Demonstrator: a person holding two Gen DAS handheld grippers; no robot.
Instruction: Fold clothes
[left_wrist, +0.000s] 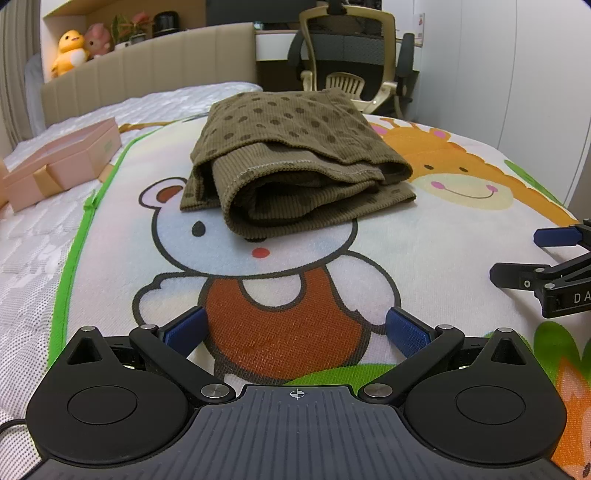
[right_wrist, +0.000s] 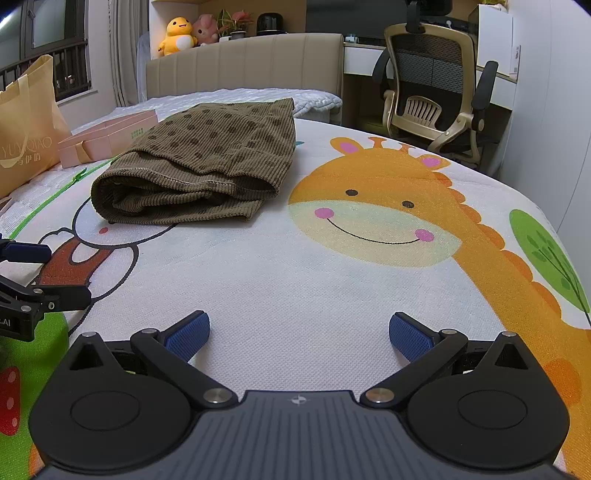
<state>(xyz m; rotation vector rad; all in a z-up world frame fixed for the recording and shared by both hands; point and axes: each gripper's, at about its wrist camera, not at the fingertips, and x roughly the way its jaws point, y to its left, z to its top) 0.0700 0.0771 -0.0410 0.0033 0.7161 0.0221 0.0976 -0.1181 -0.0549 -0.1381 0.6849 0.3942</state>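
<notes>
A brown dotted corduroy garment (left_wrist: 291, 158) lies folded into a thick bundle on the cartoon play mat (left_wrist: 424, 236), over the bear's head. In the right wrist view the same garment (right_wrist: 207, 162) sits to the left of the giraffe print. My left gripper (left_wrist: 295, 330) is open and empty, well short of the garment, above the bear's orange bib. My right gripper (right_wrist: 299, 332) is open and empty too, over bare white mat (right_wrist: 314, 280). Each gripper shows at the edge of the other's view: the right gripper (left_wrist: 517, 254) and the left gripper (right_wrist: 62, 275).
A pink gift box (left_wrist: 59, 166) lies on the white mattress (left_wrist: 29, 258) left of the mat, with a tan paper bag (right_wrist: 26, 125) beside it. A beige headboard (right_wrist: 243, 62) stands behind the bed. An office chair (right_wrist: 432, 92) stands at a desk to the far right.
</notes>
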